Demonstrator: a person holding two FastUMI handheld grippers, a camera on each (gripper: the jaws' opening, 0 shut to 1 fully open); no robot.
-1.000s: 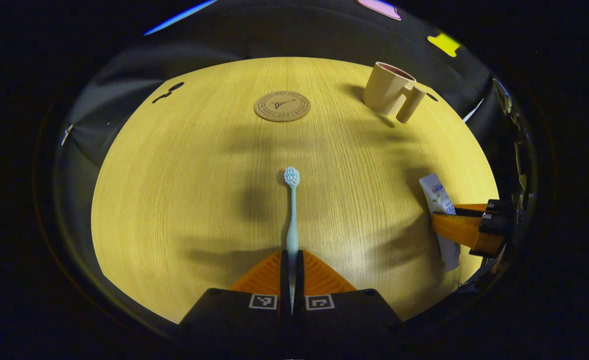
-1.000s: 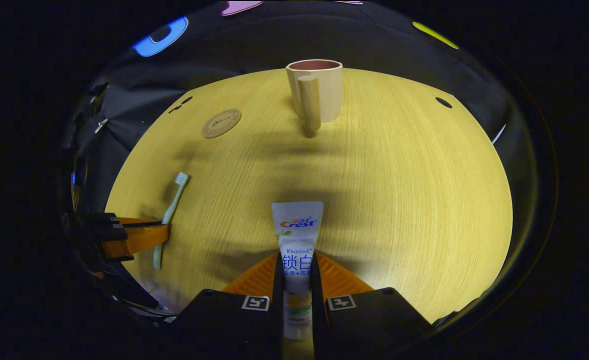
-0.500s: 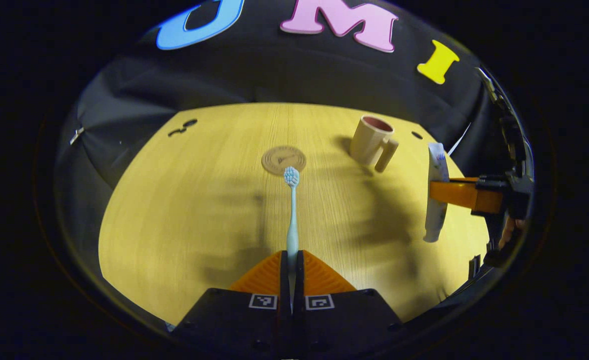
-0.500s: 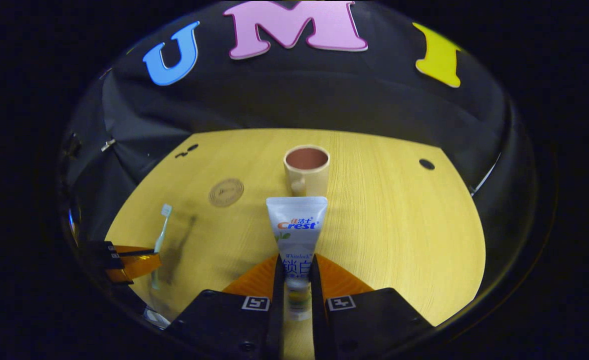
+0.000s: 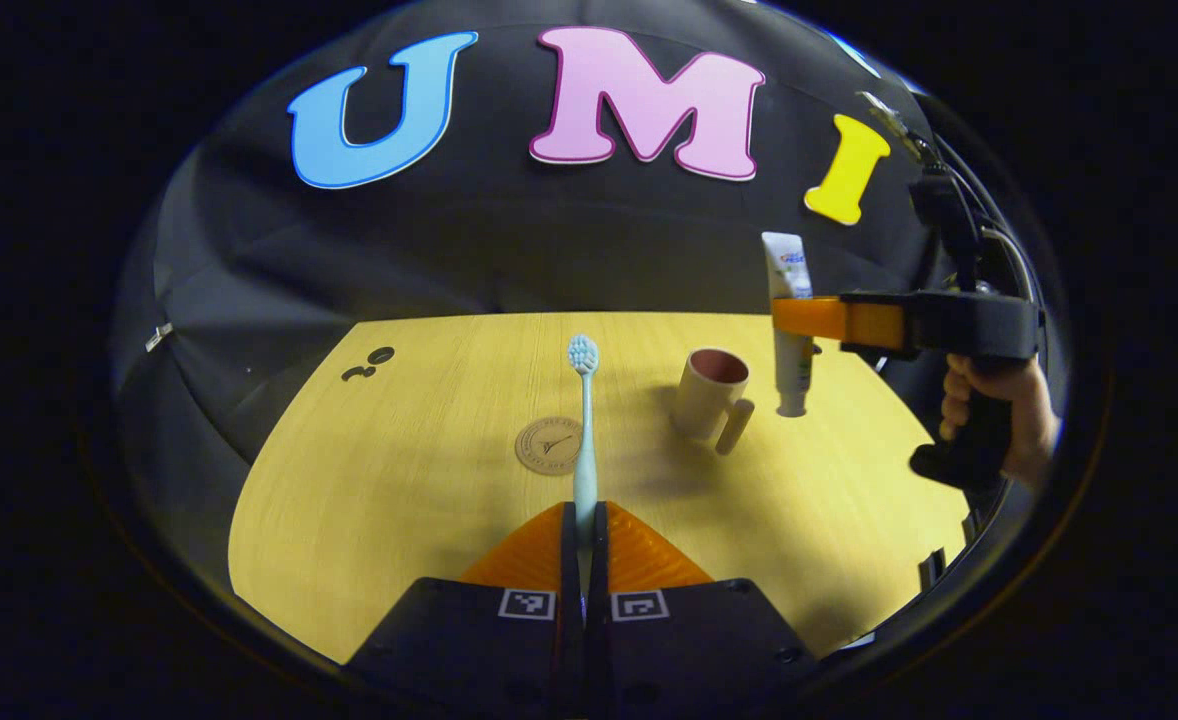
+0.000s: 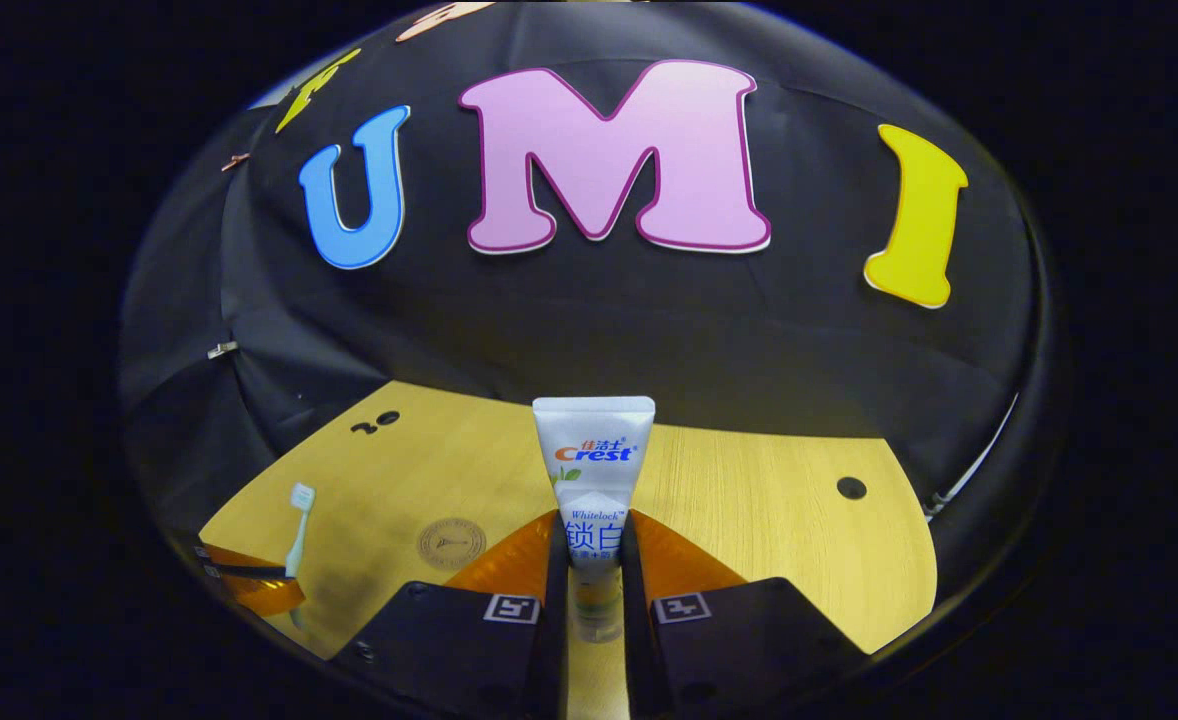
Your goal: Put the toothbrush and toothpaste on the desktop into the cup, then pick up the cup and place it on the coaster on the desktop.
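My left gripper [image 5: 584, 520] is shut on the handle of a pale blue toothbrush [image 5: 584, 420], held above the wooden desktop [image 5: 399, 480] with its bristled head pointing away. In the right gripper view, my right gripper [image 6: 594, 545] is shut on a white toothpaste tube [image 6: 594, 470]. The left gripper view shows the right gripper [image 5: 799, 318] holding the toothpaste tube [image 5: 789, 300] upright, cap down, in the air just right of the beige cup [image 5: 709, 395]. The cup stands on the desktop, handle toward me. A round brown coaster [image 5: 549, 445] lies left of the cup; the coaster [image 6: 452, 543] and the toothbrush [image 6: 299, 530] also appear low left.
A hand [image 5: 999, 410] holds the right gripper's grip at the right edge of the left gripper view. Small dark holes [image 5: 369, 365] mark the far left of the desktop, and another hole [image 6: 851, 488] sits far right. The black cloth wall rises behind the table.
Both grippers have lifted their loads off the desktop and risen. The toothpaste tube has swung upright and moved toward the cup. The toothbrush now hangs over the coaster area.
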